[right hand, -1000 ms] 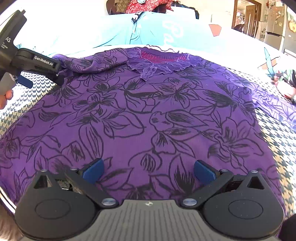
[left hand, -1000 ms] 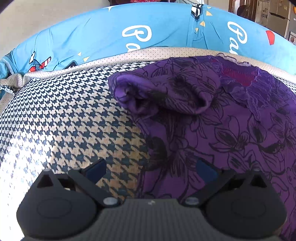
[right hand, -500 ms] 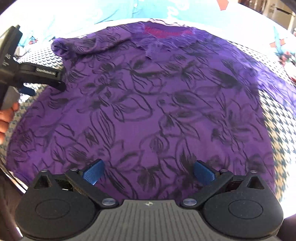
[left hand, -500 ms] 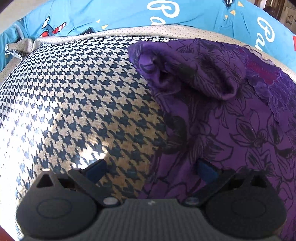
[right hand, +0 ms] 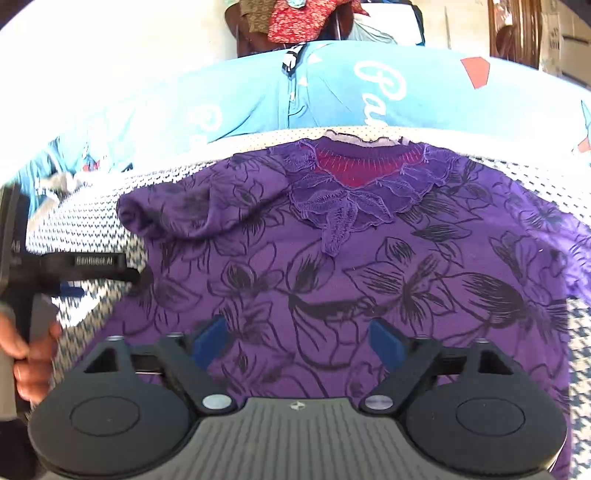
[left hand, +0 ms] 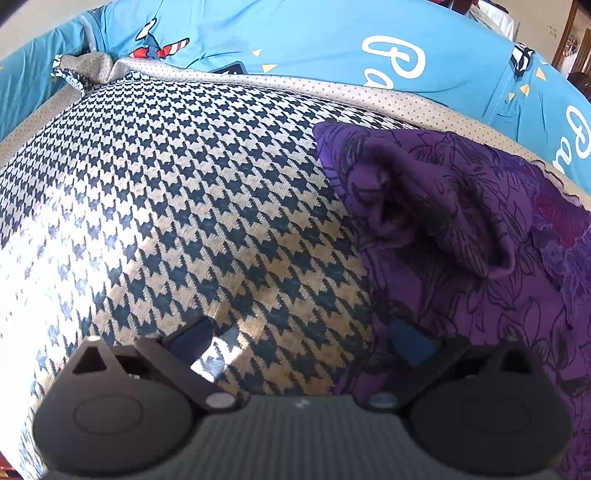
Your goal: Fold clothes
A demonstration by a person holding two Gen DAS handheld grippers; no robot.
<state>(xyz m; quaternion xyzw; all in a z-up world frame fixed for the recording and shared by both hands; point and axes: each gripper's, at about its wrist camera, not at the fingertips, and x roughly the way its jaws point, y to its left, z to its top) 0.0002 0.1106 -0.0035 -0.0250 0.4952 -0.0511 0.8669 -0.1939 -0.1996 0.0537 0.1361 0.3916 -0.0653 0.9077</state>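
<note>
Purple top (right hand: pixel 332 277) lies flat; your right gripper (right hand: pixel 299 339), narrowing, holds nothing, left gripper (left hand: pixel 299 343) gapes at its edge — the bunched sleeve (left hand: pixel 424 206), upper right, could crease inside any fold.

Purple floral top (right hand: pixel 369 266) spread flat; sleeve (right hand: pixel 177 210) bunched

A black-and-cream houndstooth cover (left hand: pixel 177 206) stretches over the bed, edged at its far side by a beige dotted border (left hand: pixel 332 88). Beyond it lies a blue sheet (left hand: pixel 314 37) printed with white script lettering and small triangles. A red patterned cloth (right hand: pixel 299 18) sits in the background.
</note>
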